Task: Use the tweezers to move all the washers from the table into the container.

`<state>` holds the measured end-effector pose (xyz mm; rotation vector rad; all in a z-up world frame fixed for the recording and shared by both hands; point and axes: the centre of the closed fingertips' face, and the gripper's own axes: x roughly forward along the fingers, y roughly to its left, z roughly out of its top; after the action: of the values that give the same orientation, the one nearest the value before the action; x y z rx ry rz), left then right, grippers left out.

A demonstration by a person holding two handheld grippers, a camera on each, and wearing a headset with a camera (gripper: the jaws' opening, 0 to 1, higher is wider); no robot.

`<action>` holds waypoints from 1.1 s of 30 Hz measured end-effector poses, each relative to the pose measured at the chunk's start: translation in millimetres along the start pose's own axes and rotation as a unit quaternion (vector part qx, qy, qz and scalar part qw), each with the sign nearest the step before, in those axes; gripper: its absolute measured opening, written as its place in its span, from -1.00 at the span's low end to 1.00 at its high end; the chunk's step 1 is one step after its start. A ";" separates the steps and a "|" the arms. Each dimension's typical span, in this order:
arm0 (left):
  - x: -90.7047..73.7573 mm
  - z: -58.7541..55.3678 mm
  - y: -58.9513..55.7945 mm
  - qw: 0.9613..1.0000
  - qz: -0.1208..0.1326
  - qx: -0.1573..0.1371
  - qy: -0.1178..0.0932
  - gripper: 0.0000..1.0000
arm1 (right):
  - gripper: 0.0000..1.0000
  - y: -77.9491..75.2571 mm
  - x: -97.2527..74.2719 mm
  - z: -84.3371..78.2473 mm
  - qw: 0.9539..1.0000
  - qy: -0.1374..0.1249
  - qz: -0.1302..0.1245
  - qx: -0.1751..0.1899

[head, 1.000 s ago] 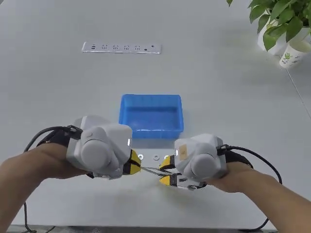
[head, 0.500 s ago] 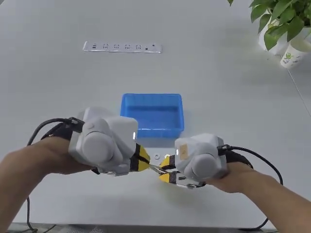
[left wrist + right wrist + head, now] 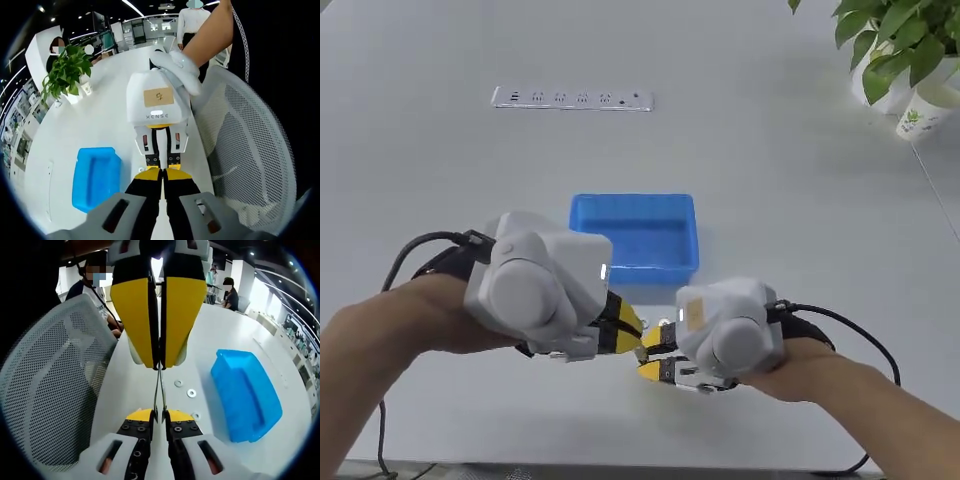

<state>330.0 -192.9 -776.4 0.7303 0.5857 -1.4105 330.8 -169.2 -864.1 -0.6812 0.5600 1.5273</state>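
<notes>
against a second ago, the left claw [image 3: 636,332] sits further right, nose to nose with the right claw [image 3: 649,356], and the bare stretch of tweezers between them is covered. i judge this a handover or regrip, with no washer picked yet. in the right gripper view both claws are clenched on the tweezers [image 3: 159,387]. three washers [image 3: 191,392] lie on the desk [image 3: 770,180], just near of the blue container [image 3: 245,395].

Both forearms reach in low, each hand wrapped round its tool. The left gripper [image 3: 632,330] and right gripper [image 3: 653,358] point at one another, tips almost touching. Each has its yellow jaws pressed together on the thin tweezers [image 3: 159,390] running between them.
</notes>
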 end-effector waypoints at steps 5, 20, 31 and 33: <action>4.3 2.8 -0.9 1.000 -0.004 0.000 -0.004 -0.90 | -0.78 2.0 1.1 -1.5 1.000 -0.001 0.003 0.004; 9.5 4.8 -1.7 1.000 -0.018 0.006 -0.017 -0.84 | -0.80 3.4 0.7 -5.7 1.000 -0.002 0.003 0.009; 12.8 0.2 -4.2 0.999 -0.029 -0.008 -0.028 -0.88 | -0.79 5.8 1.0 -5.1 1.000 0.001 0.012 -0.004; 12.4 0.0 -3.9 0.999 -0.030 -0.012 -0.032 -0.88 | -0.79 5.7 0.9 -5.1 1.000 0.001 0.013 -0.005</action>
<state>327.2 -201.1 -786.0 0.6518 0.5773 -1.4738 325.6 -172.6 -868.6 -0.6853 0.5648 1.5539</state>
